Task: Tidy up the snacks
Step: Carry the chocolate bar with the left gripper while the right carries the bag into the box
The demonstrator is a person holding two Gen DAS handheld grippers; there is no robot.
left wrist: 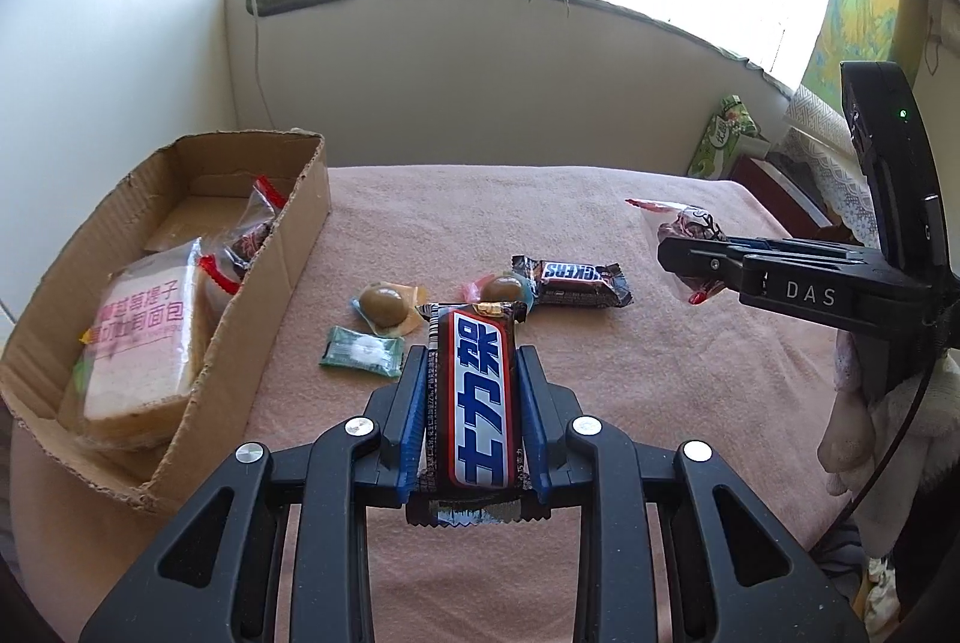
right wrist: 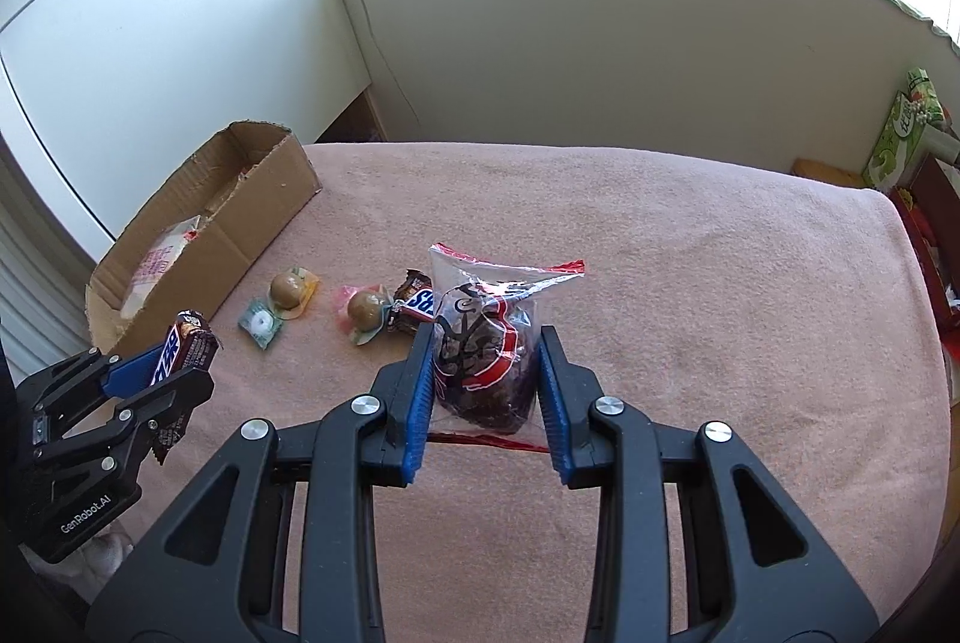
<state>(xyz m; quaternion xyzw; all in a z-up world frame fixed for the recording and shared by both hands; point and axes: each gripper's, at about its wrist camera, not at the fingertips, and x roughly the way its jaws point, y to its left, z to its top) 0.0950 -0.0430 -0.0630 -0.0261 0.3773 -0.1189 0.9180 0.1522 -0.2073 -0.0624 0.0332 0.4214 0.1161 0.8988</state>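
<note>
My left gripper [left wrist: 474,358] is shut on a brown chocolate bar [left wrist: 477,403] with white and blue lettering, held above the pink cloth. That bar [right wrist: 183,343] also shows at the left of the right wrist view. My right gripper [right wrist: 487,343] is shut on a clear red-edged packet of dark snack [right wrist: 489,343], lifted off the cloth; the same packet [left wrist: 684,223] appears at the right of the left wrist view. A cardboard box [left wrist: 270,277] on the left holds a wrapped bread pack [left wrist: 141,349] and red-edged packets [left wrist: 252,223].
On the pink cloth [right wrist: 690,283] lie a second chocolate bar [left wrist: 570,277], two round brown sweets in wrappers [left wrist: 384,304] [left wrist: 501,289] and a small green packet [left wrist: 360,352]. A green carton [right wrist: 903,132] stands at the far right, past the table edge.
</note>
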